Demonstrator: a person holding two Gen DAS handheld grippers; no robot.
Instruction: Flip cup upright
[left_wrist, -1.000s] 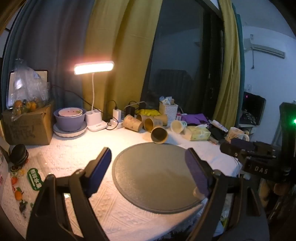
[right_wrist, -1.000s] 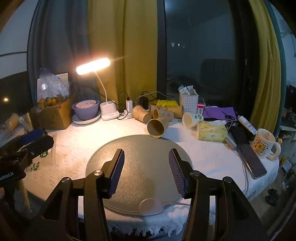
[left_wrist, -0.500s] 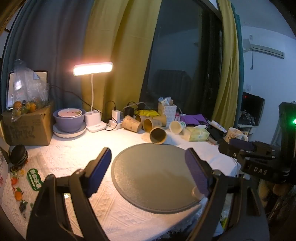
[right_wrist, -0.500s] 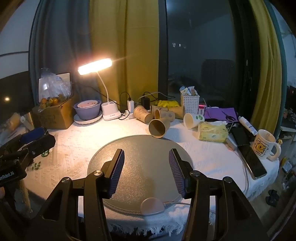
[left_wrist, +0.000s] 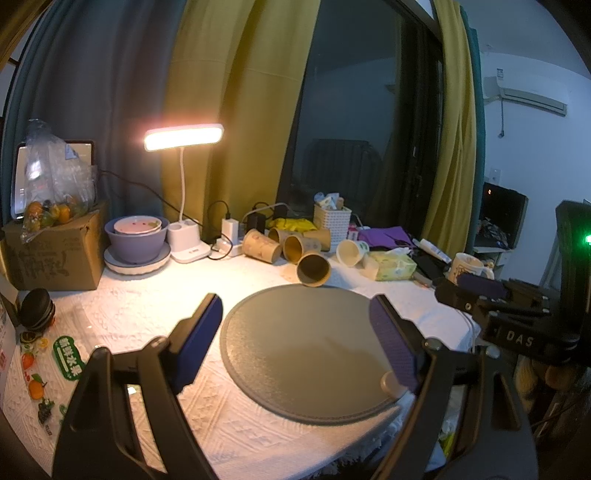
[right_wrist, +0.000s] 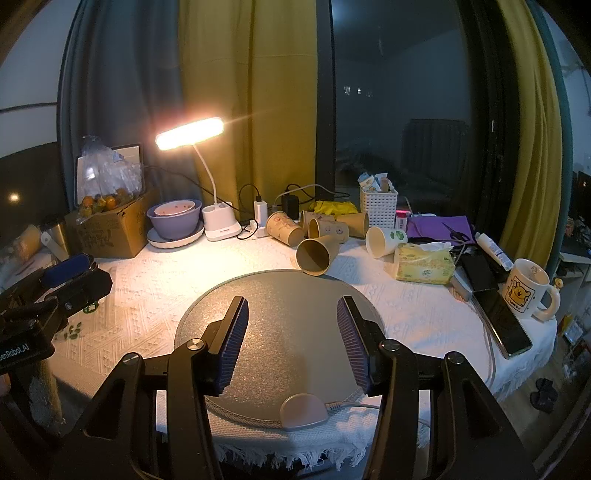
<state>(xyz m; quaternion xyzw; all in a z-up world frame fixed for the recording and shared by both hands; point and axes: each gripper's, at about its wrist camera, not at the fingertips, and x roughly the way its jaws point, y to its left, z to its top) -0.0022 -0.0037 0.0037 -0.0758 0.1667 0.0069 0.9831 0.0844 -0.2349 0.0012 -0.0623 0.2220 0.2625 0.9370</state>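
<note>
A brown paper cup (left_wrist: 313, 269) (right_wrist: 317, 254) lies on its side at the far edge of the round grey mat (left_wrist: 306, 347) (right_wrist: 280, 321), its mouth facing me. Several more brown cups (right_wrist: 284, 229) and a white cup (right_wrist: 382, 242) lie on their sides behind it. My left gripper (left_wrist: 295, 332) is open and empty over the mat's near side. My right gripper (right_wrist: 291, 332) is open and empty above the mat, well short of the cup. Each gripper shows at the edge of the other's view.
A lit desk lamp (right_wrist: 218, 225), purple bowls (right_wrist: 175, 221), a cardboard box (right_wrist: 110, 232), a white basket (right_wrist: 378, 208), a tissue pack (right_wrist: 424, 267), a phone (right_wrist: 502, 321) and a bear mug (right_wrist: 526, 288) ring the mat on the white cloth.
Both grippers have drifted slightly back and up; the scene sits a little lower and farther. Nothing on the table has moved.
</note>
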